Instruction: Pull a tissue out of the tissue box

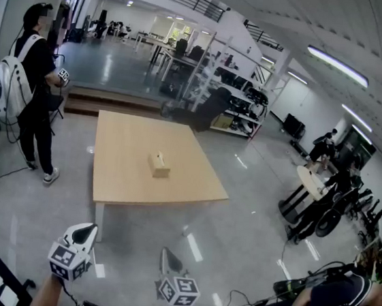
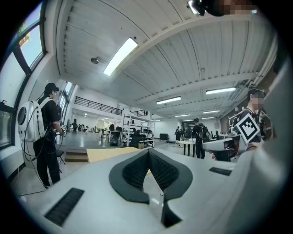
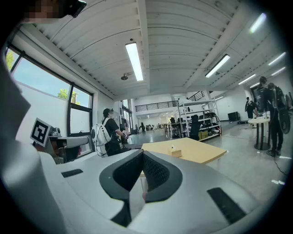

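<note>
Tissue box (image 1: 159,165) ctr table (image 1: 130,142); L claw (image 2: 149,154), R claw (image 3: 143,155) closed

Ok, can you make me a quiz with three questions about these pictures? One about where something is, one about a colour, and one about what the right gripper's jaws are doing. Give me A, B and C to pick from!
1. Where is the tissue box on the table?
A. near the middle of the top
B. hanging over the very edge
C. underneath it

2. What colour is the backpack on the standing person?
A. red
B. white
C. green

3. How do the jaws of the right gripper stand?
A. wide apart
B. shut on a tissue
C. shut, with nothing between them

Answers:
1 A: the head view shows the box alone, well inside the tabletop's edges.
2 B: the pack is white against the person's dark clothes.
3 C: in the right gripper view the dark pads meet and no tissue is caught there.
</note>
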The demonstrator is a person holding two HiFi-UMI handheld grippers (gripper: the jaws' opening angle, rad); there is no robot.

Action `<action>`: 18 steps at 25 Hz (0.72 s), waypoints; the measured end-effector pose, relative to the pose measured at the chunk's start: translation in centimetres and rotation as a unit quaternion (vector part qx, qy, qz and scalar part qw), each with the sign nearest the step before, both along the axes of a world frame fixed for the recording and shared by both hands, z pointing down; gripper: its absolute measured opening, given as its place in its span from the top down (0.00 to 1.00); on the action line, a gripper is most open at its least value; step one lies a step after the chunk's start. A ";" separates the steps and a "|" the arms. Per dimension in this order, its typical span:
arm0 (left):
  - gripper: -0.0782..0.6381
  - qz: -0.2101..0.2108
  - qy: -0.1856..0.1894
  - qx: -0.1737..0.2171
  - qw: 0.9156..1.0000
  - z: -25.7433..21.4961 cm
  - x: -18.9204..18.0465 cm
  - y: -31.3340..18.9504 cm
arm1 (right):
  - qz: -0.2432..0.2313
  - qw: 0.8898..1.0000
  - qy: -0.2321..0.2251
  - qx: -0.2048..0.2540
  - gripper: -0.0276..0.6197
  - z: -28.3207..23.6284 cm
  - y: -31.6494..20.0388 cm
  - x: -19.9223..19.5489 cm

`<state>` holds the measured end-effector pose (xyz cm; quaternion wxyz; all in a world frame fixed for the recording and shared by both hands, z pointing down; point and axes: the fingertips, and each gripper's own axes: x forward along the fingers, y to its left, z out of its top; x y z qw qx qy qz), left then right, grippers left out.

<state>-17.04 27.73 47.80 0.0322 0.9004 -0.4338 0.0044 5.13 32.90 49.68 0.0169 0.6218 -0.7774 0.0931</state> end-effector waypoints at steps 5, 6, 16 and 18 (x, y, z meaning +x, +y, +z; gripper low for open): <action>0.88 0.001 0.000 0.000 1.000 -0.4 -0.3 0.1 | -0.001 1.000 0.003 0.003 0.94 -0.5 0.1 -0.4; 0.88 0.001 -0.001 0.000 1.000 -0.3 -0.3 0.1 | -0.002 1.000 0.000 0.003 0.94 -0.5 0.0 -0.5; 0.88 0.003 -0.002 -0.004 1.000 0.2 -0.8 -0.1 | -0.003 1.000 -0.012 0.004 0.94 -0.3 -0.2 -1.0; 0.88 0.004 -0.002 -0.004 1.000 0.2 -0.9 -0.3 | 0.000 1.000 -0.011 0.002 0.94 -0.2 -0.3 -1.1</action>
